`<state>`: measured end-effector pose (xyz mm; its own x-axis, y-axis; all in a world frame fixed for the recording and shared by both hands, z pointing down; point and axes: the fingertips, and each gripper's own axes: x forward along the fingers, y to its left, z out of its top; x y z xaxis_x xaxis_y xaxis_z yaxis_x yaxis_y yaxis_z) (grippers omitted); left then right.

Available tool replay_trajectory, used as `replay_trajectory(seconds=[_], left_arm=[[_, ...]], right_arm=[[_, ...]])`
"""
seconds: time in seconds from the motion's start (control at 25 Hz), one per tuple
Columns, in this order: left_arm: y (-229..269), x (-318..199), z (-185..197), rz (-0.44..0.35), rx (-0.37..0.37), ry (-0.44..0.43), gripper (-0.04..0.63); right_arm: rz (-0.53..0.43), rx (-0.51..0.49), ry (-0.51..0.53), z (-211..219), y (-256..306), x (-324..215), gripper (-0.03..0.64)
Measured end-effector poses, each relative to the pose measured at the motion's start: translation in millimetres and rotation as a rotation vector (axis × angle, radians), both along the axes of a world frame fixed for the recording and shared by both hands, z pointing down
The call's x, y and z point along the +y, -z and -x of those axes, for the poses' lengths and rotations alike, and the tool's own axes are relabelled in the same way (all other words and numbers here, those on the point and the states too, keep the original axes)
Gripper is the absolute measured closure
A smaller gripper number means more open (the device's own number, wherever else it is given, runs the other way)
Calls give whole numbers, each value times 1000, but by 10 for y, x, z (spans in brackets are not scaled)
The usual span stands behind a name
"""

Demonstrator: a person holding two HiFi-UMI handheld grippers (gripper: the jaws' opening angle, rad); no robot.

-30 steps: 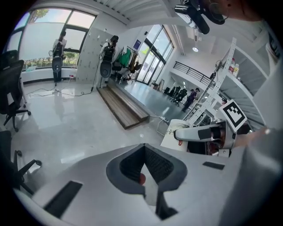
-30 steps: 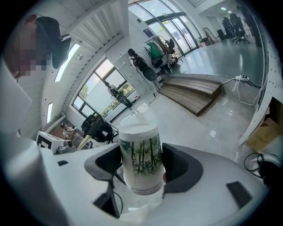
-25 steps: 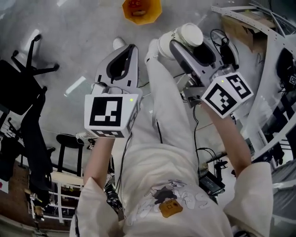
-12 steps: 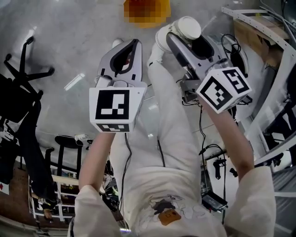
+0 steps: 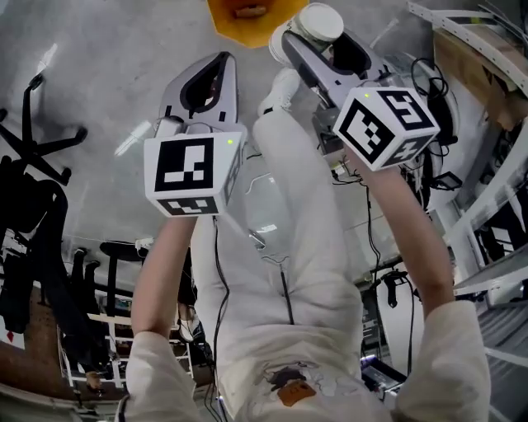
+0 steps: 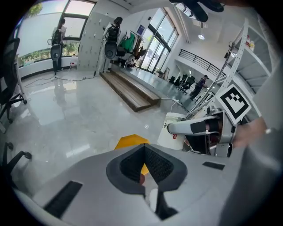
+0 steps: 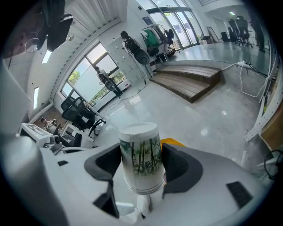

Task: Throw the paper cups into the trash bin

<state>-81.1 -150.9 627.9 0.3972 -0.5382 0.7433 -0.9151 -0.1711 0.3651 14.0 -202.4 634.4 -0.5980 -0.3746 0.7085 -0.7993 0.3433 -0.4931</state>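
A white paper cup with a green bamboo print (image 7: 140, 156) is held with its base outward, and my right gripper (image 7: 140, 165) is shut on it. In the head view the cup (image 5: 318, 22) and right gripper (image 5: 307, 39) are at the top, just right of the orange trash bin (image 5: 247, 15) on the floor. My left gripper (image 5: 213, 66) is shut with nothing in it, to the left of the right one and short of the bin. The left gripper view shows its jaws (image 6: 144, 149) closed, the bin (image 6: 129, 141) beyond them and the cup (image 6: 170, 131) to the right.
A black office chair (image 5: 37, 157) and a stool (image 5: 124, 251) stand at the left. White shelving (image 5: 487, 49) and cables (image 5: 396, 280) are at the right. The person's legs fill the middle. A wooden platform (image 7: 190, 84) lies farther off on the glossy floor.
Both grippers have moved forward toward the bin, which now sits closer to them at the top edge. The right gripper still holds the cup.
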Motion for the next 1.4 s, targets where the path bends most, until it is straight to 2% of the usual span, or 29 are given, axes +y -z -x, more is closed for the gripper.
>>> replay_trajectory(seconds=[0.24,0.56,0.68,0.76,0.88,1.12,1.4], left_arm=[[-537,-124,31,17,-15,25,589],[-1243,-349,24,20,-44,62,589],[-1518,-326,54,47,-56,98,589],[-1693,-321,58,86,-36,128,589],[-1890,-329,40,115,-55,105,589],[-2051,-247,14,150,-72,39,589],[-1866,-150,-84,141,-76,18,589]], right_arm=[[-8,34,63,80,-633,-9,321],[-21,81,95,95,-1309,-91,321],[-5,101,120,154,-1567,-92,322],[8,121,140,185,-1762,-112,322],[24,161,167,233,-2039,-164,322],[78,259,154,314,-2371,-214,316],[87,278,202,252,-2260,-103,296]])
